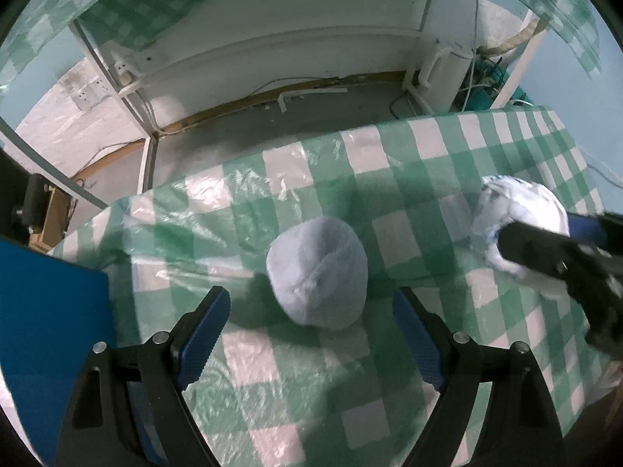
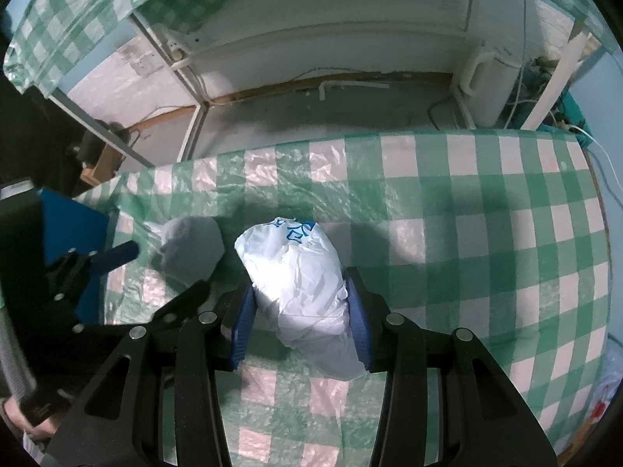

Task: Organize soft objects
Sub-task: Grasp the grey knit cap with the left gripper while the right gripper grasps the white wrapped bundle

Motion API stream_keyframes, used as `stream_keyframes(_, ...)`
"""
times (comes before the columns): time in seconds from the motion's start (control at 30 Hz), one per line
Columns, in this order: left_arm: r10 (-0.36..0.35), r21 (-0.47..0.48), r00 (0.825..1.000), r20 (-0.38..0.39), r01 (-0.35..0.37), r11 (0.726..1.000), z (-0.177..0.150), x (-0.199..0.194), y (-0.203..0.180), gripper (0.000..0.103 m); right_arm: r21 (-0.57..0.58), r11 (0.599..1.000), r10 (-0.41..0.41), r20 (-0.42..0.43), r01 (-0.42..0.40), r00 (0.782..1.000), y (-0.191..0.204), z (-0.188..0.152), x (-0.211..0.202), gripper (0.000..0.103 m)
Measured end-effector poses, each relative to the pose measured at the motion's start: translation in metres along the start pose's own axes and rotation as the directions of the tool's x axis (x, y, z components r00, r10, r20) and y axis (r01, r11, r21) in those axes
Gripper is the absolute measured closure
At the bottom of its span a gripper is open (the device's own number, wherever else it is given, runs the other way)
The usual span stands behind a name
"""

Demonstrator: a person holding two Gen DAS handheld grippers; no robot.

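A pale blue soft ball point(image 1: 317, 272) lies on the green checked tablecloth point(image 1: 428, 163), just ahead of and between the fingers of my left gripper point(image 1: 311, 311), which is open and does not touch it. My right gripper point(image 2: 298, 299) is shut on a white crumpled plastic-wrapped bundle with blue print point(image 2: 300, 276). In the left wrist view that bundle point(image 1: 518, 214) shows at the right with the right gripper point(image 1: 553, 257) on it. In the right wrist view the pale blue ball point(image 2: 190, 249) lies left of the bundle, with the left gripper point(image 2: 155, 272) around it.
A blue box point(image 1: 50, 330) stands at the table's left edge. Beyond the far table edge are a grey floor point(image 1: 272, 120), white frame legs point(image 1: 150, 159), a white container point(image 1: 444, 78) and cables point(image 1: 486, 81).
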State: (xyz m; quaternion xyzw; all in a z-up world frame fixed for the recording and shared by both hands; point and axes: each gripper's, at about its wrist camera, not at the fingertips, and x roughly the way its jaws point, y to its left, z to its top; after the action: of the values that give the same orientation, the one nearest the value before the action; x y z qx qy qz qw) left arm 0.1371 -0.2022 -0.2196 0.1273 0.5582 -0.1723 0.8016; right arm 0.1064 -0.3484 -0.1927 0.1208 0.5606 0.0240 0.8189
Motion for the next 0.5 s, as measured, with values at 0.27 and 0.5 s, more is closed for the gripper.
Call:
stream_keyframes(0.27,-0.001,-0.02,1.0,-0.007,0.0,1.0,0.011,0.015,-0.006,0.018,0.014,1.0,0.016,0.012,-0.016,1.0,-0.005,0.001,-0.005,0.06)
stream_keyframes(0.5,0.023,0.022,1.0,-0.001,-0.023,0.999,0.005,0.02,-0.014,0.06,0.019,1.0,0.021,0.008,-0.022,1.0,-0.007,-0.001,-0.005,0.06)
